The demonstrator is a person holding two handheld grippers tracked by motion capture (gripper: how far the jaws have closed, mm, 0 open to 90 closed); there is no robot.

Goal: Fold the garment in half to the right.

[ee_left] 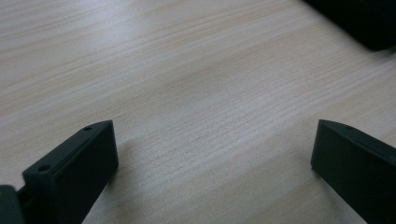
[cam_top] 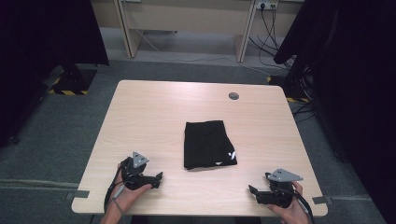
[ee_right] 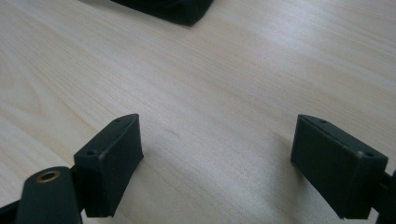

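the table (cam_top: 140, 116) is pale wood, with a small grey disc (cam_top: 233, 96) near its far edge. a folded black cloth (cam_top: 208, 144) lies flat at the middle of the table, slightly toward the near edge, a small white mark at its near right corner. the left claw (cam_top: 158, 178) rests near the near left corner, jaws spread wide with bare wood between them, holding nothing. the right claw (cam_top: 252, 192) sits near the near right corner, likewise released and empty. both are well apart from the cloth, one on each side.
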